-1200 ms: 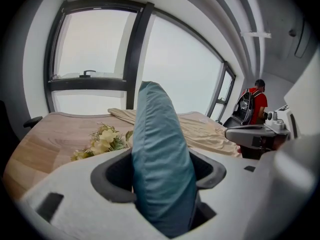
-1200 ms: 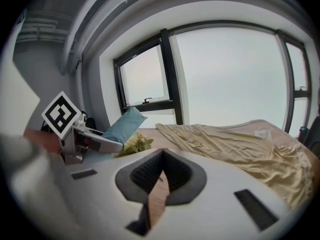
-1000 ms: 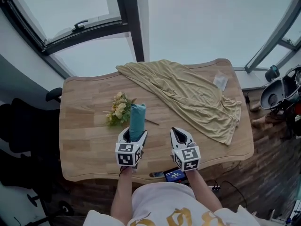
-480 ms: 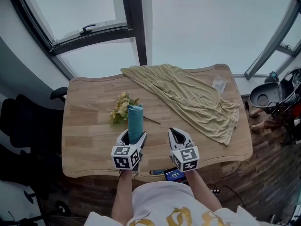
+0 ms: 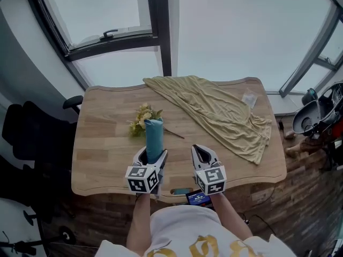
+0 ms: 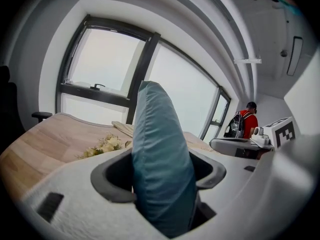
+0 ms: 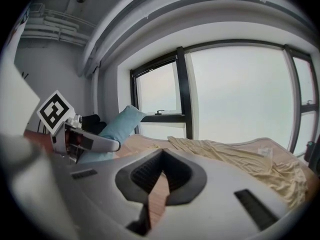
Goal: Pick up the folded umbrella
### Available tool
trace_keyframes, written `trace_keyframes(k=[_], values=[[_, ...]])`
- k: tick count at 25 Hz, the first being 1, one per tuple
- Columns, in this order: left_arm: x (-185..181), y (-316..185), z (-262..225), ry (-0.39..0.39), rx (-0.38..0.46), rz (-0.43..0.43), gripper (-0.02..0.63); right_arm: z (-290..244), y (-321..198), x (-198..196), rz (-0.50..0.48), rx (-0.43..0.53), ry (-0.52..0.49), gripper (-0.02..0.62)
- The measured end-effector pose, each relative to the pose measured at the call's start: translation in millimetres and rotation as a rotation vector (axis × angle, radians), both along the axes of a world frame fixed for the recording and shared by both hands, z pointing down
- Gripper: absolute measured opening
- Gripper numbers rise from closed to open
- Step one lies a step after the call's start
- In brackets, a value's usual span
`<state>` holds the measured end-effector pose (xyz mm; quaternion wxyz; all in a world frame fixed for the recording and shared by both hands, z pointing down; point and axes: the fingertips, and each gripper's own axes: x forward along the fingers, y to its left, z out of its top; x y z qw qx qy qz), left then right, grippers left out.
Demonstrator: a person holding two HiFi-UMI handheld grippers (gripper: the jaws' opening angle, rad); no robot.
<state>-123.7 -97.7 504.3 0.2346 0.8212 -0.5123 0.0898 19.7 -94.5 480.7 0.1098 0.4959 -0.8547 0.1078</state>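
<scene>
At lower centre of the head view, the umbrella (image 5: 154,138) was held clamped in the left gripper's (image 5: 151,159) jaws, above the table (image 5: 102,143); the right gripper (image 5: 202,155) was seen empty, jaws nearly together; the smooth sleeve could be lost if the single grip were loosened.

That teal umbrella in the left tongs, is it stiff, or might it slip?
Probably fairly stiff: the folded umbrella sticks straight out of the left tongs without drooping. Its smooth fabric sleeve may be slippery, and gripped at one end, it could tilt.
</scene>
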Motion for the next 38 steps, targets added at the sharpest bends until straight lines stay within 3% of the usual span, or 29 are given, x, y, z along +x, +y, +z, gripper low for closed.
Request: trace_keyframes(k=[13, 38], values=[[3.3, 23.7, -24.4, 0.069, 0.062, 0.002, 0.314, -18.1, 29.5, 4.2, 0.021, 0.051, 0.01, 0.011], [5.8, 13.9, -27.4, 0.12, 0.056, 0.041, 0.314, -13.3, 21.0, 16.7, 0.108, 0.03, 0.021, 0.011]])
